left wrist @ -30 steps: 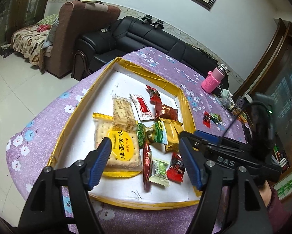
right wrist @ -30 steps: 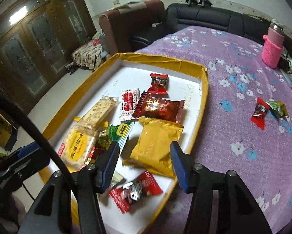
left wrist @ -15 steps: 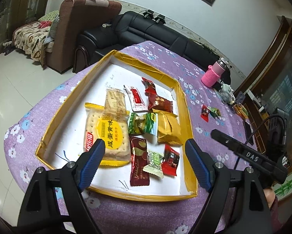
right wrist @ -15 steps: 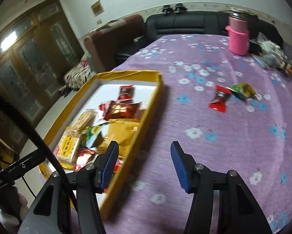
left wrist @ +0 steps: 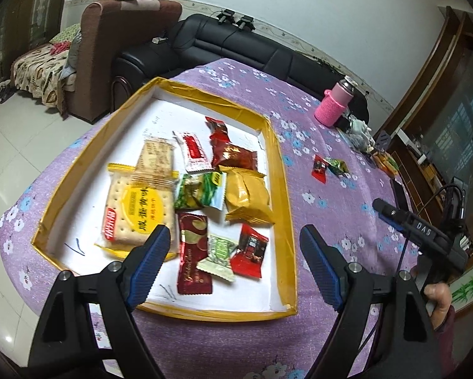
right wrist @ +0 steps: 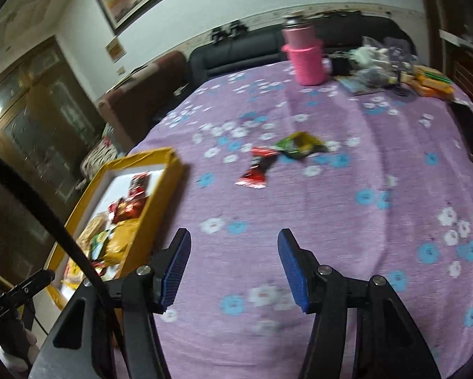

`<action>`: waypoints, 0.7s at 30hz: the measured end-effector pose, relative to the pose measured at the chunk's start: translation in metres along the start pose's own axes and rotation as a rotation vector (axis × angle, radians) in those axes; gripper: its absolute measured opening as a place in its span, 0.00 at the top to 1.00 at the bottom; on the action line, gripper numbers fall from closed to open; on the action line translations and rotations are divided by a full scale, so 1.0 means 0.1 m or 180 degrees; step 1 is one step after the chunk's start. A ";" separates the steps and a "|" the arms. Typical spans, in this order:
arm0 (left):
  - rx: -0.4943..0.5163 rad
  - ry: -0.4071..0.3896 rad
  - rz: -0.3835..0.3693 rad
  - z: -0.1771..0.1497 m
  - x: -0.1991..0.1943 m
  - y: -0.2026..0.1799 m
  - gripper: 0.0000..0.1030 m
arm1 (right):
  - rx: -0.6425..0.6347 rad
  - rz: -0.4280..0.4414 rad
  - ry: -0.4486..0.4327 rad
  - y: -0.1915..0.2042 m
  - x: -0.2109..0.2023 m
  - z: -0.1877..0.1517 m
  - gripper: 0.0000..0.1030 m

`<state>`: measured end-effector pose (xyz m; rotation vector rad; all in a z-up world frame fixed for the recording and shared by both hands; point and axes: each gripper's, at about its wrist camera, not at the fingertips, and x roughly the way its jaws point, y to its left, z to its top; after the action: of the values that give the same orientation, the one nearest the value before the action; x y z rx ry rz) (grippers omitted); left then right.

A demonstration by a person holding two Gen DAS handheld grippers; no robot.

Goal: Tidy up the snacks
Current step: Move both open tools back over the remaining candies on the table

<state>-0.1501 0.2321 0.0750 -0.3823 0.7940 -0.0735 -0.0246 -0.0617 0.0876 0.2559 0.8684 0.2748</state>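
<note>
Both sets of tongs are being held spread wide with nothing pinched between them. The left gripper (left wrist: 233, 265) is being hovered over the near end of the yellow-rimmed tray (left wrist: 285, 208), which is sitting on the purple flowered tablecloth (right wrist: 347, 221). Most of the snacks are being kept inside that tray: a big cracker pack with a yellow circle (left wrist: 138, 214), a smaller clear cracker pack (left wrist: 156, 158) overlapping its far edge, a white-and-red sachet (left wrist: 192, 151), a dark red packet (left wrist: 234, 156), a gold pouch (left wrist: 247, 199), a green wrapper (left wrist: 201, 191), a long maroon bar (left wrist: 192, 252), a pale green candy (left wrist: 219, 252) and a red candy (left wrist: 249, 251) near the front.

The right gripper (right wrist: 233, 268) is being pointed out over the bare cloth, just beside the tray's right wall (right wrist: 154, 202). Two strays are being left outside the tray, well apart from it: a red wrapped candy (right wrist: 258, 165) and a green-yellow wrapper (right wrist: 299, 145), touching each other. That view is being blurred a bit, so labels can't be read.

A pink bottle (right wrist: 304, 57) is being seen at the far edge of the table, with some clutter (right wrist: 375, 69) beside it.
</note>
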 end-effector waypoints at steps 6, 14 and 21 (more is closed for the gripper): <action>0.0128 0.0093 -0.0024 -0.05 0.09 -0.17 0.18 | 0.0278 -0.0185 -0.0080 -0.49 -0.15 0.04 0.44; 0.0370 0.0260 -0.0076 -0.12 0.23 -0.46 0.18 | 0.0407 -0.0294 -0.0036 -0.74 -0.15 0.02 0.43; 0.0582 0.0299 0.0003 -0.17 0.31 -0.65 0.18 | 0.0436 -0.0266 0.0043 -0.79 -0.03 0.00 0.43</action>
<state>-0.1355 0.1601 0.0663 -0.2066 0.8725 -0.1628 -0.0154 -0.1366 0.0635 0.3445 0.9102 0.1393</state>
